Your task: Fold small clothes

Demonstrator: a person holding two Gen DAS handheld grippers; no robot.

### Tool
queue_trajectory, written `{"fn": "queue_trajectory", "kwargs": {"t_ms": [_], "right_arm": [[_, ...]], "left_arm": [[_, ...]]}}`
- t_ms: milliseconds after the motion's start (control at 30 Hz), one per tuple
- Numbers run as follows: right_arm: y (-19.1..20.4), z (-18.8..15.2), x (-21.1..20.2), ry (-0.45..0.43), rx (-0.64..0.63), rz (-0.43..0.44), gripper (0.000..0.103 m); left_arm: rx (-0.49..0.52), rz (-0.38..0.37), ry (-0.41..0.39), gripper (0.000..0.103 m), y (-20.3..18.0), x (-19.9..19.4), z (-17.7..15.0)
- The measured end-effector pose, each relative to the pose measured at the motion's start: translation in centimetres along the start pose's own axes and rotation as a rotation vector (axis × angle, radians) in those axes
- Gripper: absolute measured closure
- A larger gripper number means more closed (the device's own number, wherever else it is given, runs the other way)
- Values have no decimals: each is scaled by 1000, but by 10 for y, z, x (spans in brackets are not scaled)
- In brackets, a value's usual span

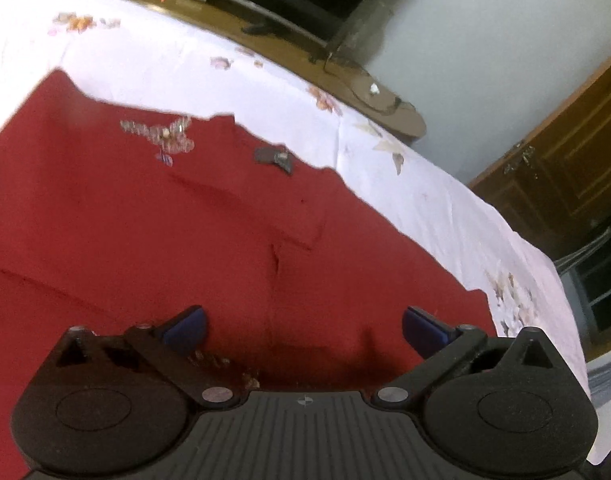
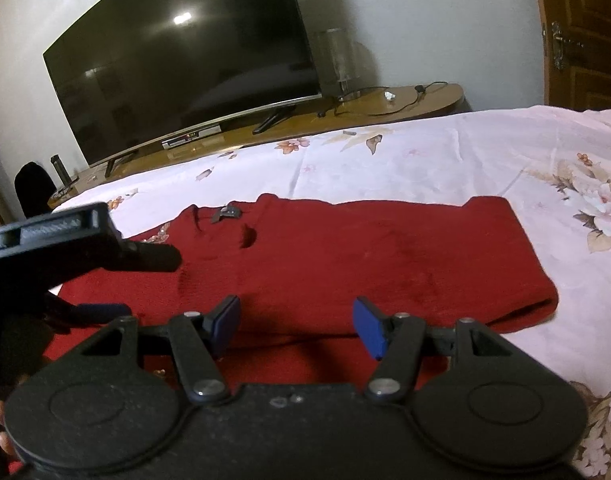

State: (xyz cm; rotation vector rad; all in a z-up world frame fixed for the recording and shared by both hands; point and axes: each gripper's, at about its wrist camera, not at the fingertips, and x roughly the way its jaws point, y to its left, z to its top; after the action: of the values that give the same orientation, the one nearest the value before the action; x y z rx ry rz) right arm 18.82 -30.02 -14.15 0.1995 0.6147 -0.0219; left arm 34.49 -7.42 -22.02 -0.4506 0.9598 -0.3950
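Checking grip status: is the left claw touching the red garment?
Cannot tell. In the left wrist view the left claw is open over the red garment; contact isn't plain.

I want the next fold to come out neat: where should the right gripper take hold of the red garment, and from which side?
A judgement: grip the near hem of the red garment, just ahead of the right gripper, coming from the near side, low and forward. The garment lies flat on the floral sheet, so only an edge gives the pads something to pinch. Both grippers are open, holding nothing.
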Motion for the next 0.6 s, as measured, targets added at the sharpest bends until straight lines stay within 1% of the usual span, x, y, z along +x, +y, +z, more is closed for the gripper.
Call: {"fn": "queue_trajectory", "kwargs": {"t_ms": [67, 133, 167, 200, 233, 267, 333, 400, 467, 533, 567, 600], "right_arm": [[1, -1, -1, -2, -4, 2, 41], [0, -1, -2, -2, -8, 3, 41], [0, -2, -2, -2, -8, 4, 41], [-1, -2, -3, -2, -7, 2, 41], [-2, -2, -3, -3, -5, 1, 41], [-3, -2, -3, -4, -2, -1, 41], [-5, -2, -2, 0, 8, -3, 41], [-6, -2, -2, -1, 11, -5, 41], [-7, -2, -2, -3, 11, -7, 41], [-7, -2, 0, 1, 12, -10, 41], [-8, -3, 0, 2, 14, -10, 41], [-8, -3, 0, 1, 15, -11, 41]], "left_arm": [[-27, -20, 8, 3, 4, 5, -3], [-25, -14, 4, 15, 4, 7, -5], [-29, -27, -2, 23, 4, 8, -7], [-41, -51, 5, 53, 4, 9, -7], [-55, -72, 30, 79, 5, 11, -7], [-67, -74, 49, 80, 5, 16, -8], [-67, -69, 56, 80, 4, 20, -10], [-59, -66, 37, 80, 1, 19, -11], [-63, -86, 30, 80, 0, 21, -12], [-55, -89, 4, 80, -2, 19, -11], [-36, -87, -16, 87, -6, 17, -11], [-18, -82, -36, 102, -8, 13, -10]]}}
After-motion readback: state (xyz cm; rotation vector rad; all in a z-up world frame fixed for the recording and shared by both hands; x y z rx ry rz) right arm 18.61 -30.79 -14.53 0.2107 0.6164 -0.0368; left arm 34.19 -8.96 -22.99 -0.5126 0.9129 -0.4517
